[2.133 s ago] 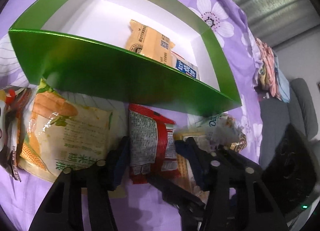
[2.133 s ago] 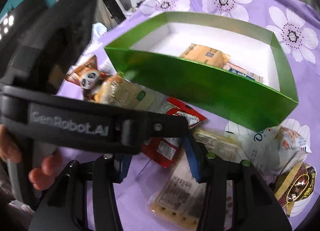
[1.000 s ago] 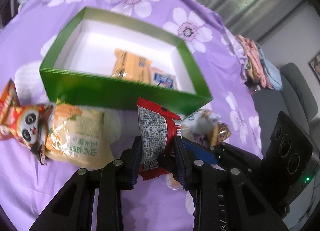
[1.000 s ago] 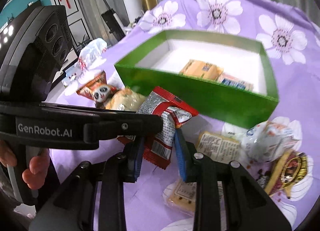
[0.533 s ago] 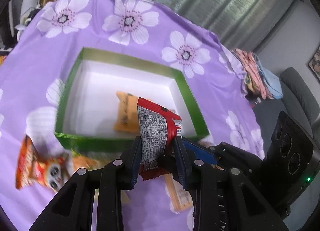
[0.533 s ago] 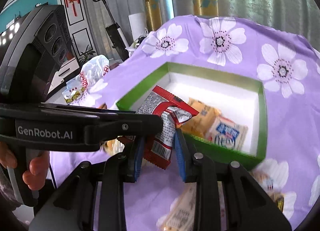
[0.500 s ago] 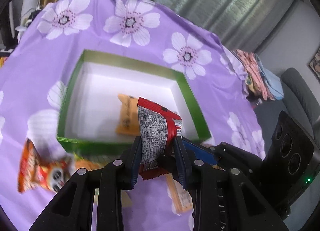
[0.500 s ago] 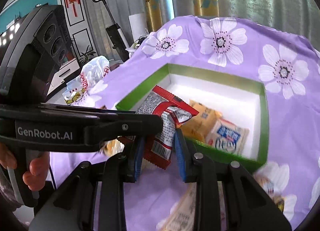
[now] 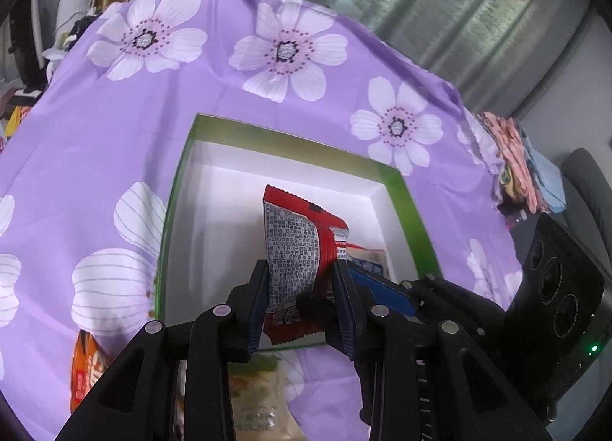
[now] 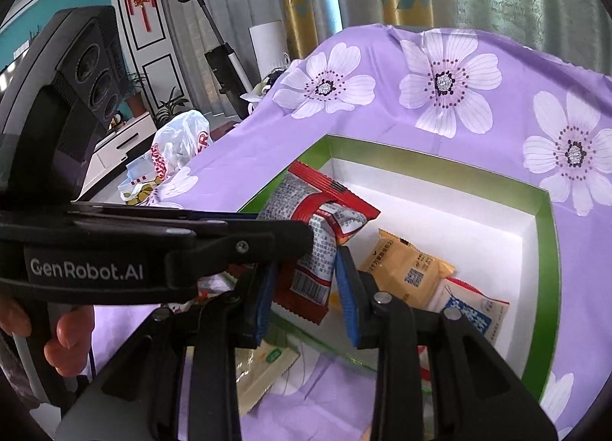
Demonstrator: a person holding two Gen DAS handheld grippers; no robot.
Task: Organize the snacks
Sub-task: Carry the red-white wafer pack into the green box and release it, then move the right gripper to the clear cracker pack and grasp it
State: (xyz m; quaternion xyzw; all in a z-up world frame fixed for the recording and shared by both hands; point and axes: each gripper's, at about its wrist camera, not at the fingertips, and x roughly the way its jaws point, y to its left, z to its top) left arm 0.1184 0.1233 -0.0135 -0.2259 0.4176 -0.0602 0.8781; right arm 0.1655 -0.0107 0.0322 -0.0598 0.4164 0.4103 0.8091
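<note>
Left wrist view: the left hand-held gripper (image 9: 300, 301) is clenching one red snack packet (image 9: 296, 246), hovering over the green box (image 9: 407, 204) on the desk. It should be lowering before letting go, aiming at bare floor.

Right wrist view: the right hand-held gripper (image 10: 306, 299) is clamping the same packet's lower part; two packets, yellow (image 10: 407, 272) and white (image 10: 472, 313), are lying inside.

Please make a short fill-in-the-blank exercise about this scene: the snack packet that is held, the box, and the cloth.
1. The left gripper is shut on a ____ snack packet with printed text.
2. The packet is held above a box with ____ walls and a white inside.
3. Inside the box lies a ____ packet beside a white packet.
4. The purple tablecloth is printed with white ____.

Missing words: red; green; yellow; flowers
</note>
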